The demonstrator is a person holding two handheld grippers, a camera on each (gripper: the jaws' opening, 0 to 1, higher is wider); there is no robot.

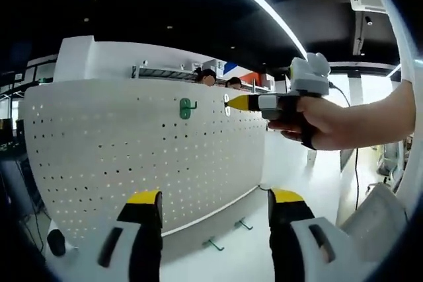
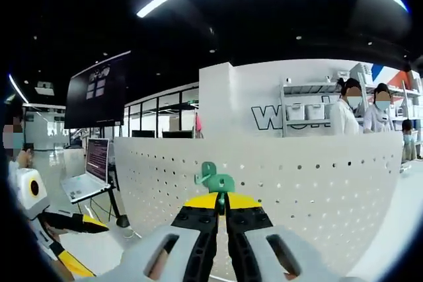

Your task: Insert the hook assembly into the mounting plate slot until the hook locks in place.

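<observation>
Left claw [image 1: 215, 206]: jaws spread wide, holding nothing, low in front of the white perforated mounting plate [image 1: 99, 150], which stands upright on the white surface [image 1: 251, 255]; two loose green hooks [image 1: 213, 245] lie on the surface along the plate's lower edge, one more to the right of the other.

On the plate, near its upper edge and right of centre, a green hook [image 1: 188, 107] sits against the holes in the left gripper view; whether it is fully seated cannot be told from there.

Right claw [image 1: 231, 102], seen from the left gripper view: held in a person's hand [image 1: 317, 122], its yellow tip level with the plate's upper edge, just beside the mounted hook.

Right gripper view: the right claw [image 2: 222, 201] has its jaws pressed together, pinching the base of a green hook assembly [image 2: 214, 179] whose prong stands up before the plate's [image 2: 317, 183] upper rows of holes; contact with a slot cannot be confirmed.

Judgement on handling: the hook looks like small moulded plastic, light and stiff, somewhat slippery between hard jaws; the grip belongs on its flat base, leaving the locking tabs free; a skewed push could twist it out of the pinch or tip the free-standing plate.
</observation>
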